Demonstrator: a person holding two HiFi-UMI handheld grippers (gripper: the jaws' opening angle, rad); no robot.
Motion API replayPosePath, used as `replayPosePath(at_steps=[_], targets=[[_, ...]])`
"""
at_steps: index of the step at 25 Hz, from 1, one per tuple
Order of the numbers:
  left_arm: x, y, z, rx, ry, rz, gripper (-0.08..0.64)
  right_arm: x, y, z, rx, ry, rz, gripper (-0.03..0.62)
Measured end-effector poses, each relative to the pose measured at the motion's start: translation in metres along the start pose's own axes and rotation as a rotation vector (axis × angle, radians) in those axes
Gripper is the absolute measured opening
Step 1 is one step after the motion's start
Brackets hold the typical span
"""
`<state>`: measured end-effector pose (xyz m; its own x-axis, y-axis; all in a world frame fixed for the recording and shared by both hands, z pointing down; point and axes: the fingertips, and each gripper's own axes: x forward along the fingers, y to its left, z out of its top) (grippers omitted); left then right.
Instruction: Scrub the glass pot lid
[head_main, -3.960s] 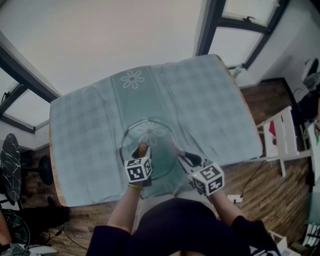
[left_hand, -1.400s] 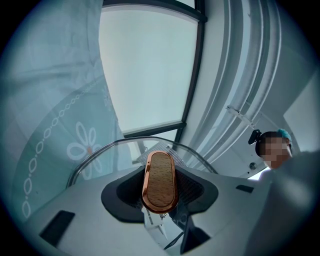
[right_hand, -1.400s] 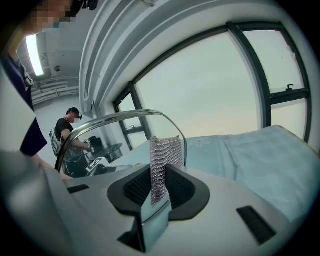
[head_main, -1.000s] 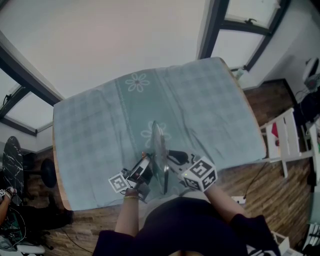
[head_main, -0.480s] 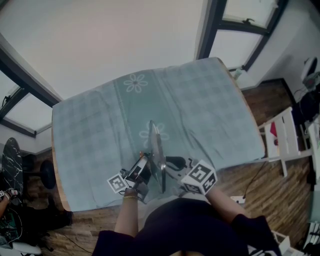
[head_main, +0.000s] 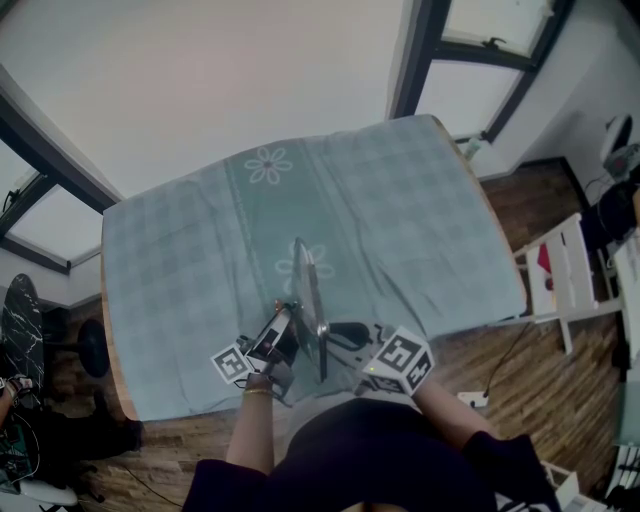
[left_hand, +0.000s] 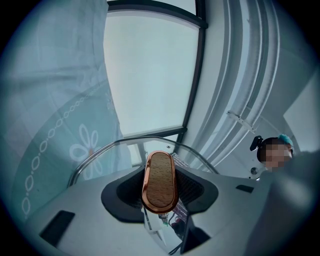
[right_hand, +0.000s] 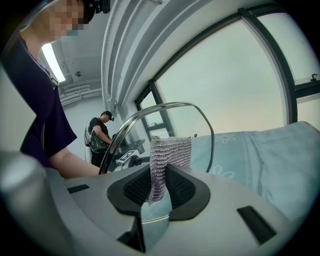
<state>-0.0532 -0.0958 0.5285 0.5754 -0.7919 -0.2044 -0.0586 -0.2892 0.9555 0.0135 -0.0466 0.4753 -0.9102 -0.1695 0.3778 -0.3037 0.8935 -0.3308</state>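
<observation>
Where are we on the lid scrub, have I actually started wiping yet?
Done: the glass lid is up on edge over the tablecloth, the left gripper clamped on its wooden knob. In hand: the right gripper pinches the mesh scrubber beside the glass; contact isn't clear. Left: the scrubbing itself; no suds or wiped marks show.

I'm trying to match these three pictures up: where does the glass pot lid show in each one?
Head view: the glass pot lid, upright and seen edge-on, low centre.
Left gripper view: the lid at lower centre, arching over its wooden handle.
Right gripper view: the lid at centre, arching behind the mesh scrubber.
Shared landmark: the teal flowered tablecloth, in all three views.
</observation>
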Motion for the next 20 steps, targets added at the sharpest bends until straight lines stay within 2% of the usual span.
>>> replayPosePath(at_steps=[11, 20], targets=[[-0.001, -0.001, 0.002, -0.012, -0.039, -0.006, 0.167, -0.012, 0.022, -0.004, -0.015, -0.004, 0.076, 0.083], [-0.002, 0.001, 0.003, -0.01, -0.045, -0.006, 0.167, -0.021, 0.034, -0.02, -0.045, 0.035, 0.135, 0.083]])
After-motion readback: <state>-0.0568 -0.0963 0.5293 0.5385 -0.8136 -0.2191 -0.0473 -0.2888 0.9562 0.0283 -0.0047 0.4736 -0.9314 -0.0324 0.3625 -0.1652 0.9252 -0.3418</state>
